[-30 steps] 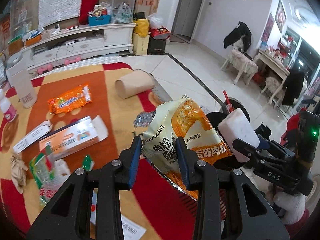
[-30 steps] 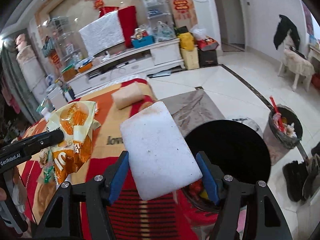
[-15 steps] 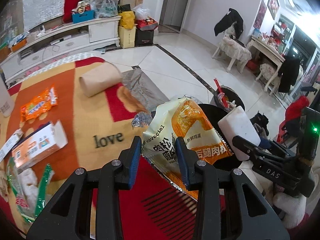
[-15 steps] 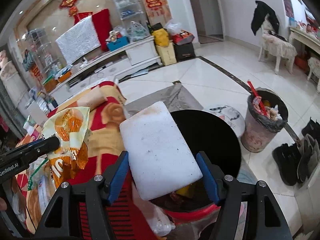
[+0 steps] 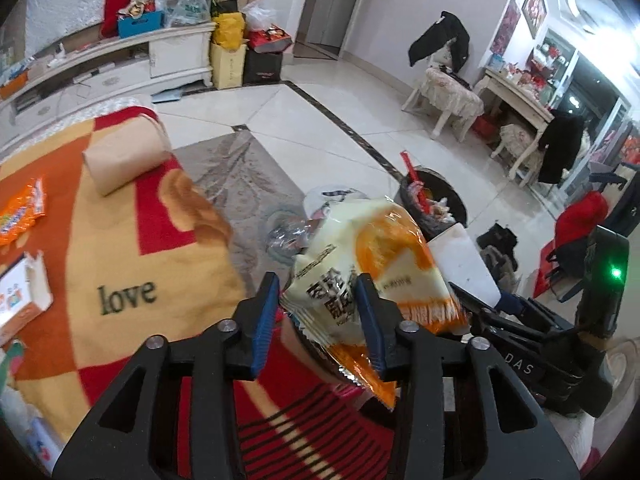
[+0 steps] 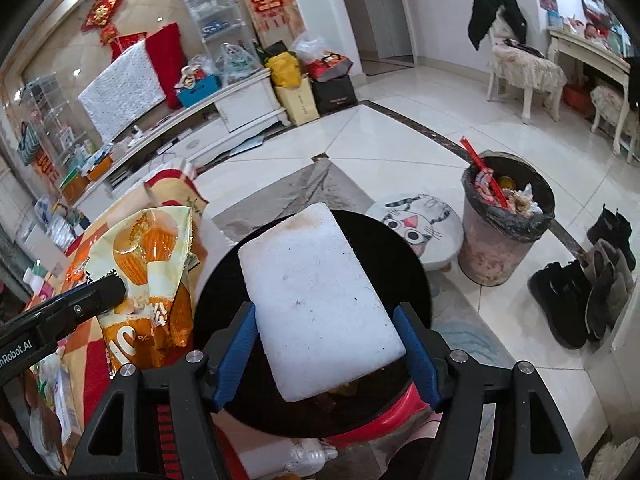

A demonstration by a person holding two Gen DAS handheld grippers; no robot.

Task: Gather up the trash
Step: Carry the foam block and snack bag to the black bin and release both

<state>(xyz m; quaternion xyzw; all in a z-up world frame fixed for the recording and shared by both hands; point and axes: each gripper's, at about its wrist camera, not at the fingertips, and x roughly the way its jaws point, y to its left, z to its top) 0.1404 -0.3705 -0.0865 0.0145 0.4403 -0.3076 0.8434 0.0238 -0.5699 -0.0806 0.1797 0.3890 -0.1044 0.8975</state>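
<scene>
Here, going left to right, the tabletop (image 5: 120,240) under its orange, yellow and red cloth carries loose litter: an orange snack packet (image 5: 20,212) at the far left edge, an opened white and orange carton (image 5: 24,304) nearer the camera, and a brown paper roll (image 5: 126,154) lying on its side at the far end of the cloth.

Next comes the left gripper (image 5: 316,320). Its jaws are opening, and the yellow and orange snack wrapper (image 5: 360,264) stands between the blue pads; it lies against the right pad, while a gap shows between it and the left pad. The wrapper hangs at the edge of the tabletop, just beside the black bin (image 6: 400,248).

The right gripper (image 6: 324,356) holds a white foam block (image 6: 316,300) directly over the black bin's mouth. Its jaws are opening slightly, yet both blue pads sit against the block's long sides, and the block tilts up and away from the camera.

Further right on the tiled floor stands a low stool with a cat face (image 6: 416,220), then a second, full waste bin (image 6: 504,224) with a red strip sticking out, and dark boots (image 6: 580,292) by the wall.
</scene>
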